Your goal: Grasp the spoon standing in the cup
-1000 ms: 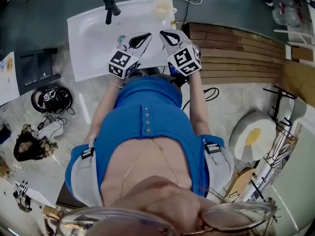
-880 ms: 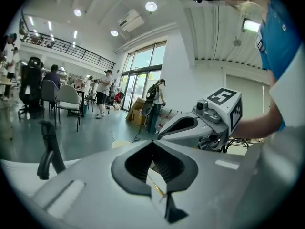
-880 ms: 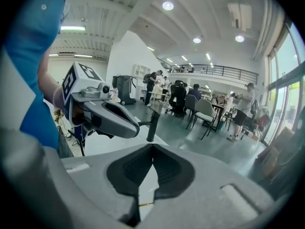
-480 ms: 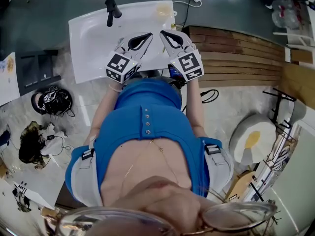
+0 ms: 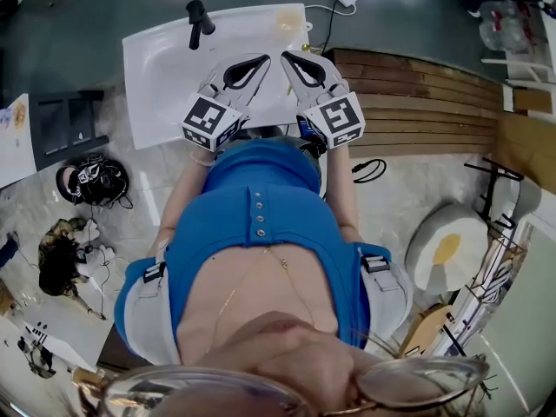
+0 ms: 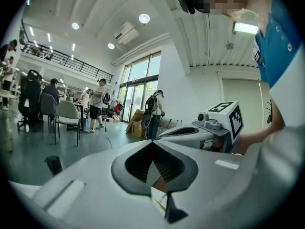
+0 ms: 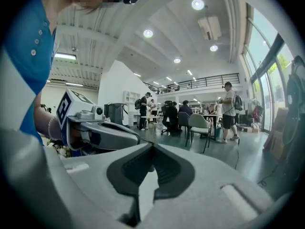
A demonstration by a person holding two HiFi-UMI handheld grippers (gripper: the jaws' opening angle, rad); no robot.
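**A:** Your left gripper [image 5: 263,60] hangs over the near half of the white rectangular tabletop [image 5: 161,68]. Its two jaws meet at the tips and nothing is caught between them.

**B:** Your right gripper [image 5: 286,56] is the same: its jaws are closed tip to tip and empty. The two pairs of tips sit just beside each other, both pointing toward the far edge.

**A:** The small translucent cup with a yellowish tint [image 5: 287,17] stands at the far right corner of that tabletop. It is beyond your right gripper's tips and apart from them.

**B:** From your left gripper it lies farther off and to the right. The spoon in it is too small to make out in the head view.

**A:** A black upright faucet-shaped fixture [image 5: 198,17] stands at the far edge, well left of the cup.

**B:** A brown slatted wooden platform [image 5: 417,102] lies to the right of the tabletop, just past the cup's corner.

**A:** Your gripper views look out level across a bright hall, with people [image 7: 228,111] and chairs [image 7: 198,125] in the distance. The cup shows only in the head view.
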